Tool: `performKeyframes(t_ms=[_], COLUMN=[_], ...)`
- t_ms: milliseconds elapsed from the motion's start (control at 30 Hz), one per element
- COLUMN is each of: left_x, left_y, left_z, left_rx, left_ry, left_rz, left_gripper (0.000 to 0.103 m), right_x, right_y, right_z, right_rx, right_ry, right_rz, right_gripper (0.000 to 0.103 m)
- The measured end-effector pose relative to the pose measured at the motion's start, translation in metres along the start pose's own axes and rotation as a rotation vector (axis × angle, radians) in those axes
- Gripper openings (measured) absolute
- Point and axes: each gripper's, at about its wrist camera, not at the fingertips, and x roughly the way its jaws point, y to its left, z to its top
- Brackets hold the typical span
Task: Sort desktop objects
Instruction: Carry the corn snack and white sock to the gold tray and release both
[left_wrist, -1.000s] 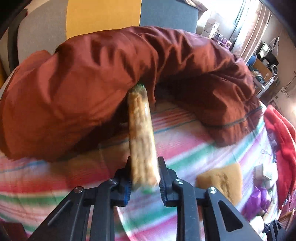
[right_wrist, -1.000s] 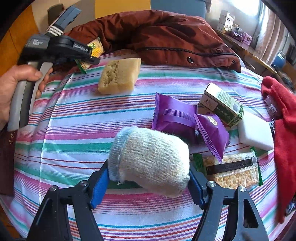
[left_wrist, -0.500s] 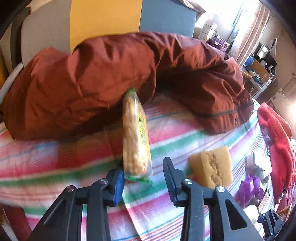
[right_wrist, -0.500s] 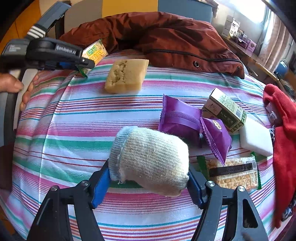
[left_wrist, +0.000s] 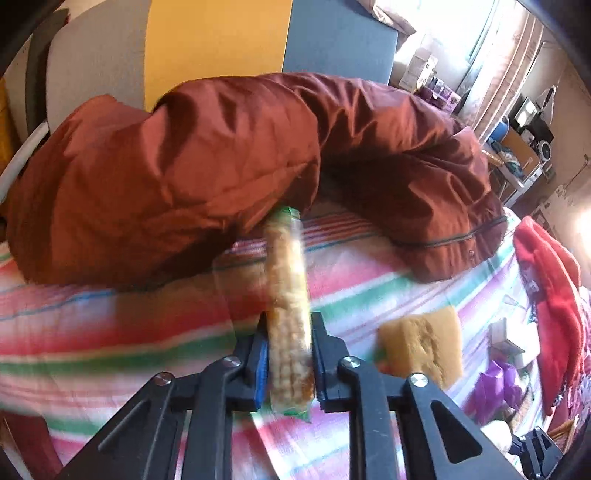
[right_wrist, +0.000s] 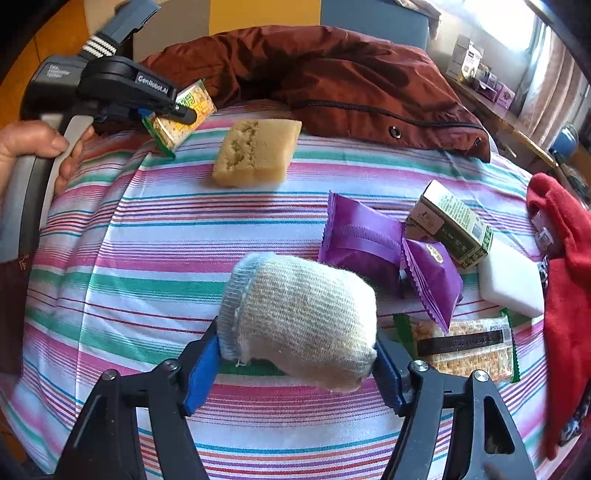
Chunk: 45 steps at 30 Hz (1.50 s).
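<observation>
Far left corner of the striped table (right_wrist: 155, 236): left gripper (left_wrist: 286, 354) clamped hard on a cracker packet (left_wrist: 288, 314), jaws having just closed in on it again, pads pressing both flat faces. Packet held on edge, long axis running straight out along the fingers toward the brown jacket (left_wrist: 192, 173), far tip just under the jacket's fold, near end poking back behind the pads. Seen from the right wrist, same packet (right_wrist: 183, 114) lifted clear of the cloth, a hand (right_wrist: 33, 144) on the grip.

Just right of that, toward the far edge: yellow sponge (right_wrist: 256, 151) lying flat, free, well nearer the left gripper than the right.

Centre, near edge: right gripper (right_wrist: 295, 350) spread about halfway and gripping a knitted cloth roll (right_wrist: 299, 317), long axis crosswise between the pads, both ends pressed in.

Right side: two purple packets (right_wrist: 364, 240), a green carton (right_wrist: 454, 221), a white block (right_wrist: 511, 278) and a second cracker packet (right_wrist: 465, 345) clustered together, that last one just beside the right gripper's right finger, long axis across the table. Red cloth (right_wrist: 569, 280) along the right edge.

Likely hinge of the next move: matching crackers lying across the table from the held packet, on the right hand's side.
</observation>
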Motion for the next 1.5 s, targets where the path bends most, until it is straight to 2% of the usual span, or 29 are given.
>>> performKeyframes(t_ms=[233,367,567,767,1033,1500], left_x=[-0.052,-0.076,-0.113,-0.155,-0.197,-0.231], left_y=[-0.019,-0.035,-0.036,-0.021,0.004,0.058], left_z=[-0.03,-0.049,-0.084,-0.123,-0.155,-0.19], left_rx=[0.033,0.017,-0.004,-0.019,-0.048,-0.134], left_ry=[-0.067,-0.098,-0.147,-0.197,-0.273,-0.308], left_rz=[-0.018,-0.043,-0.051,0.009,0.09,0.163], left_gripper=[0.017,0.017,0.017,0.017,0.018,0.018], right_x=[-0.007,-0.013,-0.022,-0.032,-0.043,-0.074], right_y=[0.015,0.02,0.025,0.036,0.059,0.115], right_z=[-0.002,-0.002,-0.001,-0.003,-0.011,-0.013], right_rx=[-0.058,-0.078,-0.091,-0.122,-0.152,-0.18], right_ry=[-0.029,-0.051,-0.083,-0.116,-0.131,-0.163], right_rz=[0.018,0.022,0.034,0.064,0.163,0.296], right_gripper=[0.07,0.07,0.07,0.07,0.07,0.07])
